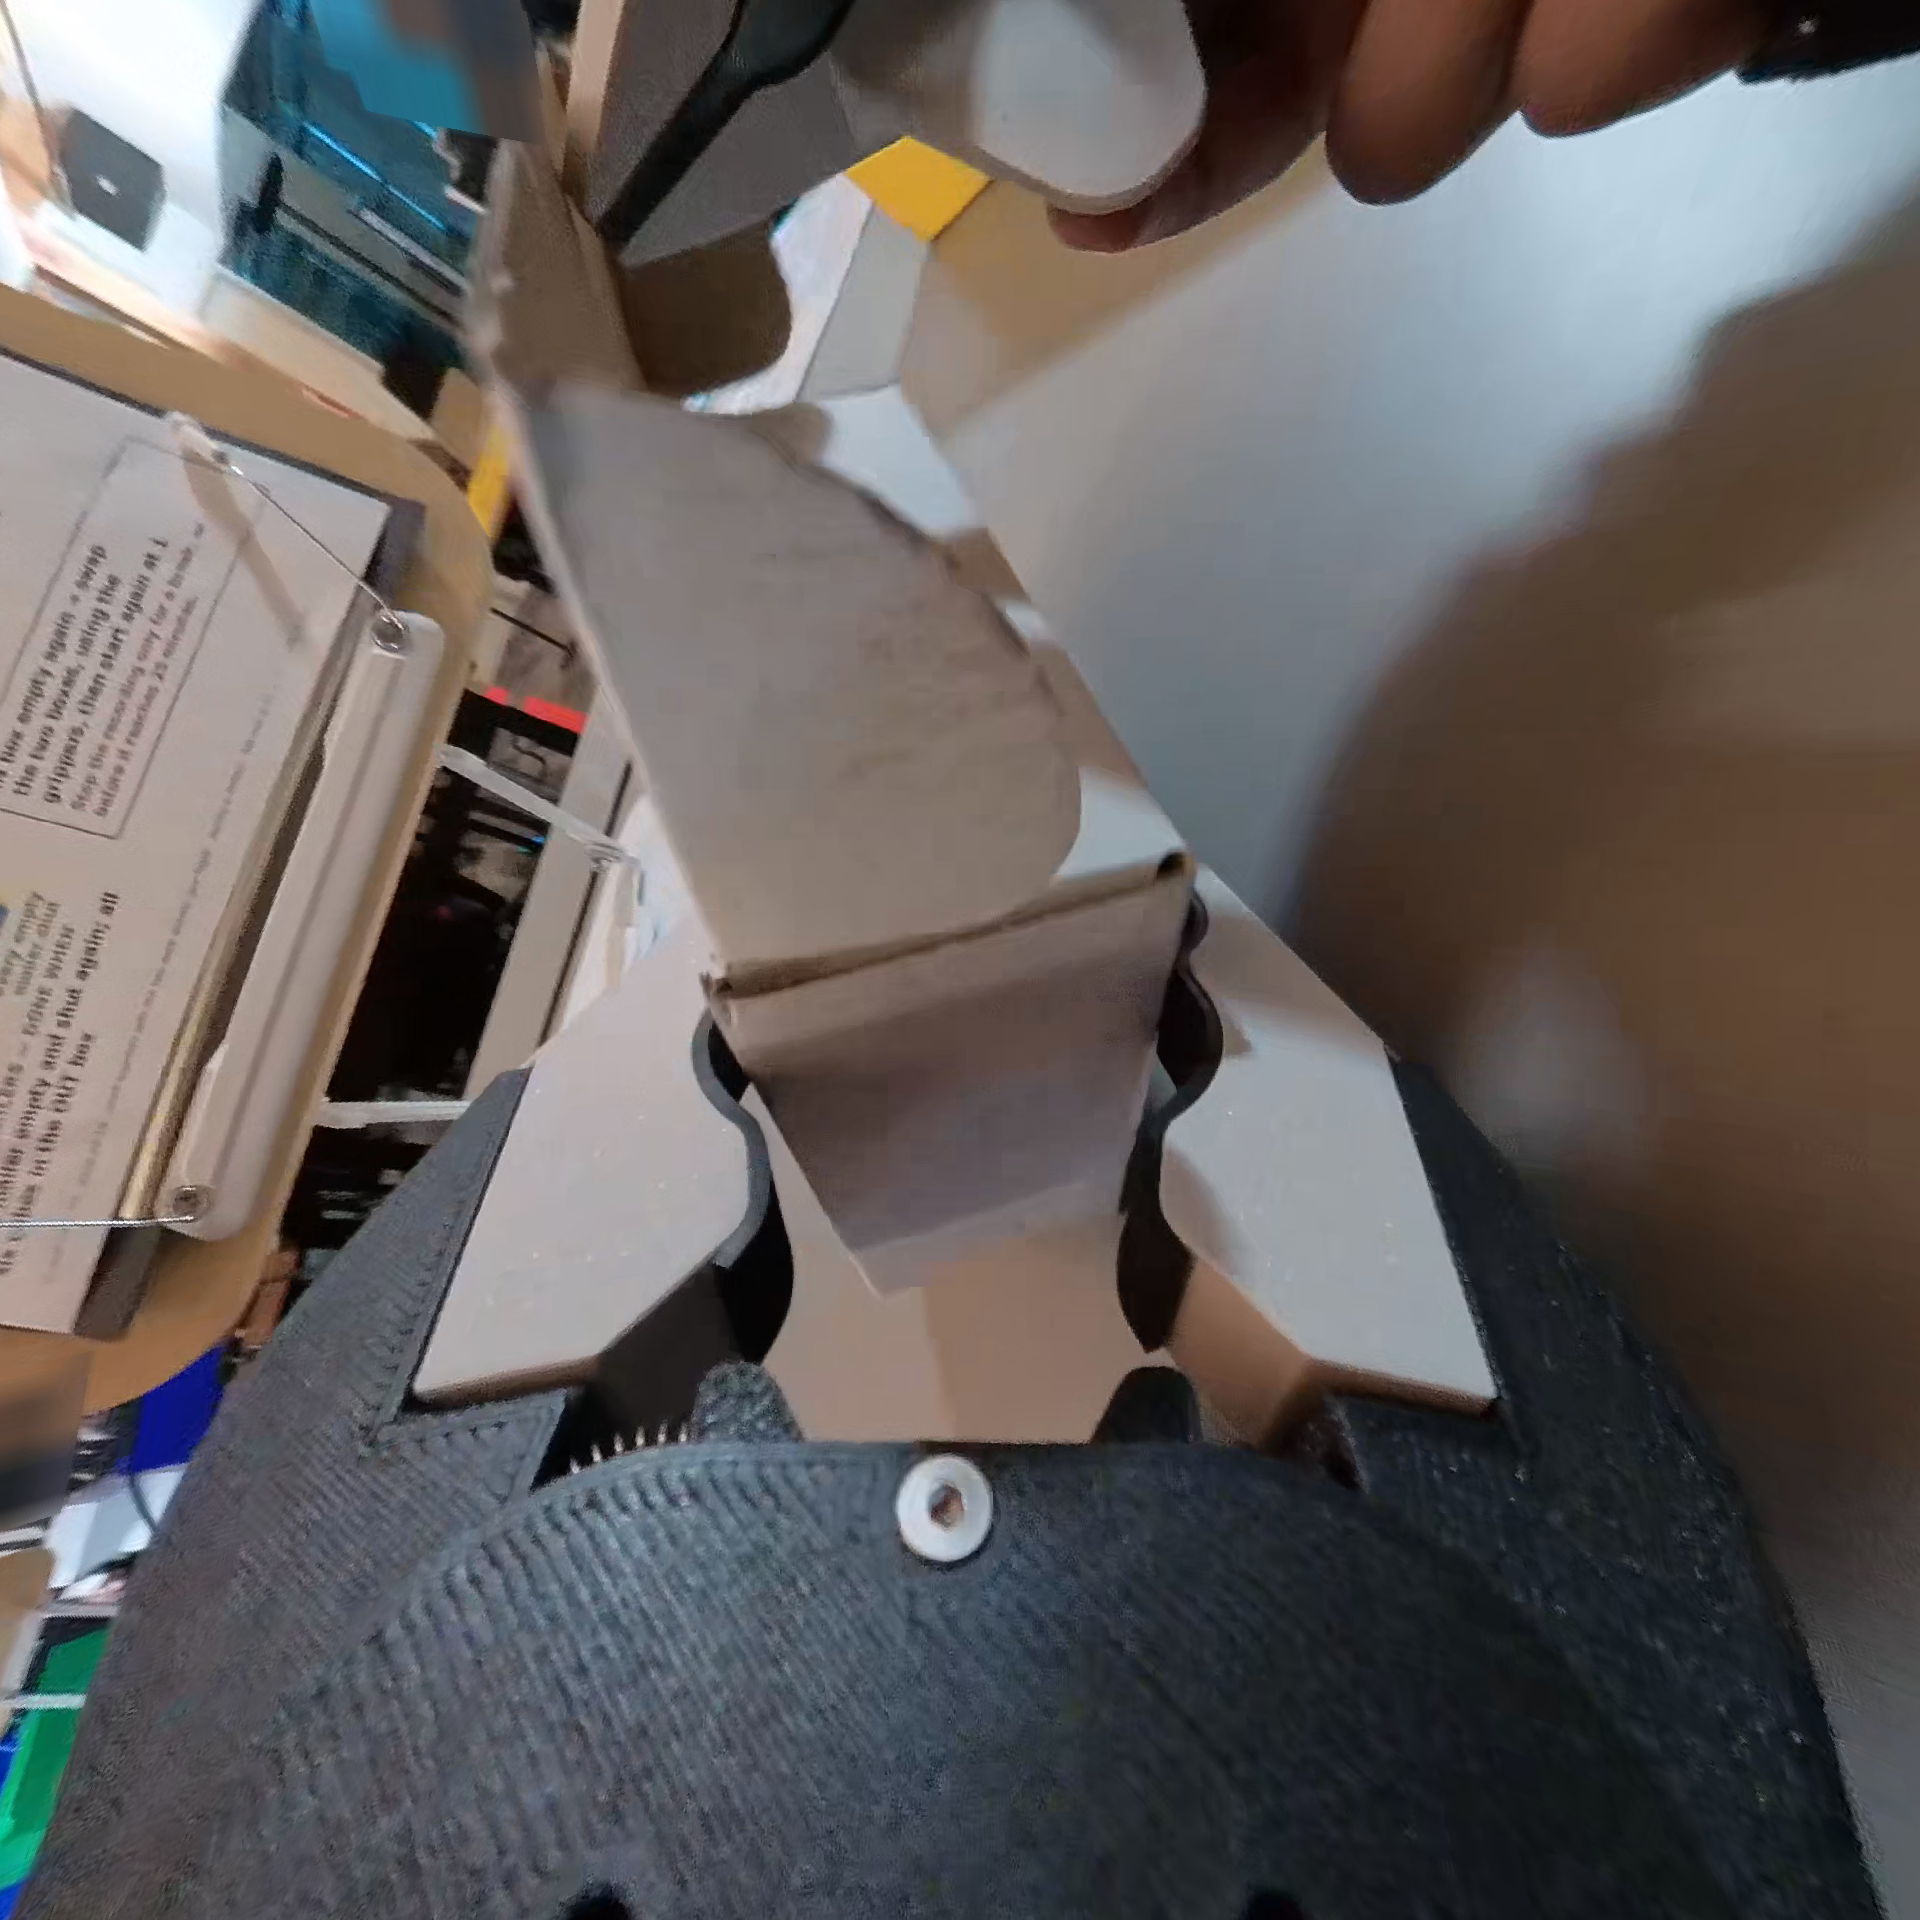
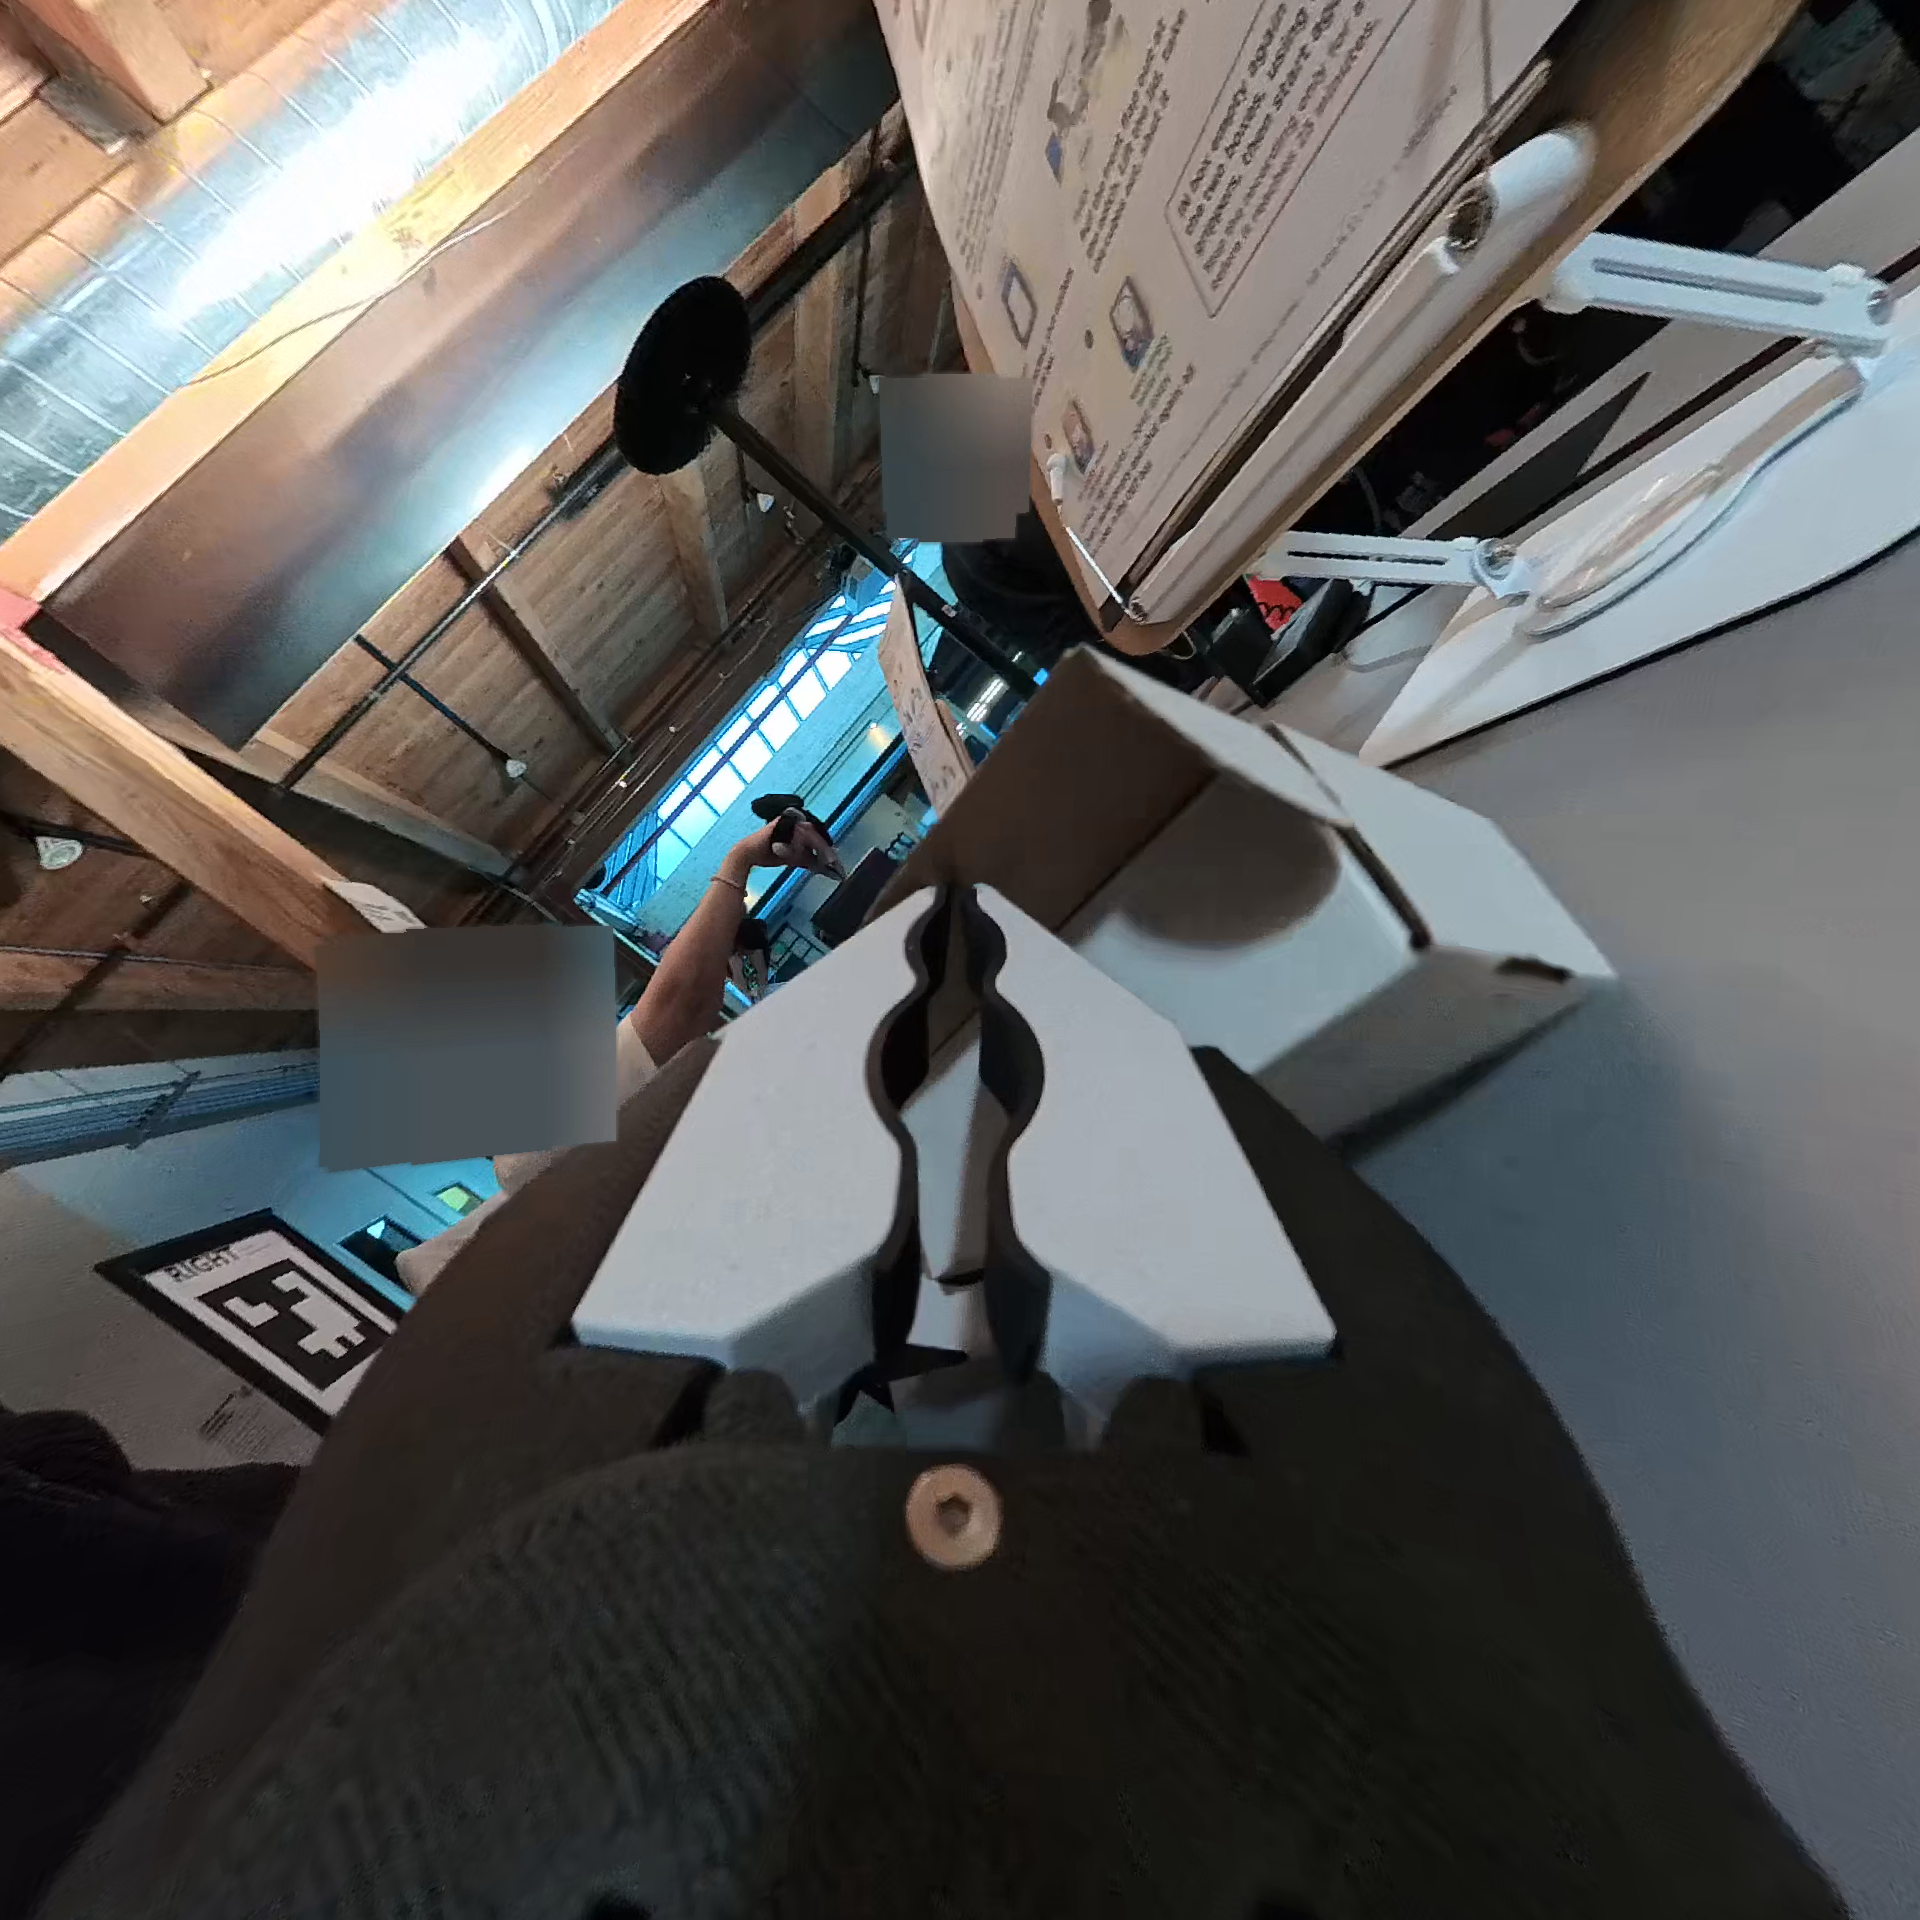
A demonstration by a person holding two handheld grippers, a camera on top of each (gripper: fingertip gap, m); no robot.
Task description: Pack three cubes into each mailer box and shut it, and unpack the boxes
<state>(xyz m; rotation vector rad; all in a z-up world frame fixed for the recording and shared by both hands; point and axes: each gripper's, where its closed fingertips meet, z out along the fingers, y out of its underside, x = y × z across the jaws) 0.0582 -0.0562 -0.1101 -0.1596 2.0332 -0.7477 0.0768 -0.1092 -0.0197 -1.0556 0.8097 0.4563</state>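
Left wrist view: left gripper [image 1: 940, 1081] clamped on a flap of the mailer box [image 1: 831, 665], right gripper [image 2: 961, 1039] pinched on its lid edge over the table [image 2: 1714, 1195]; probably mid-opening, a yellow cube [image 1: 920, 187] inside, next needing the lid swung clear.

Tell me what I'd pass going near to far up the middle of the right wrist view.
Right gripper → cardboard flap it pinches → white mailer box → sign board on its white arm.
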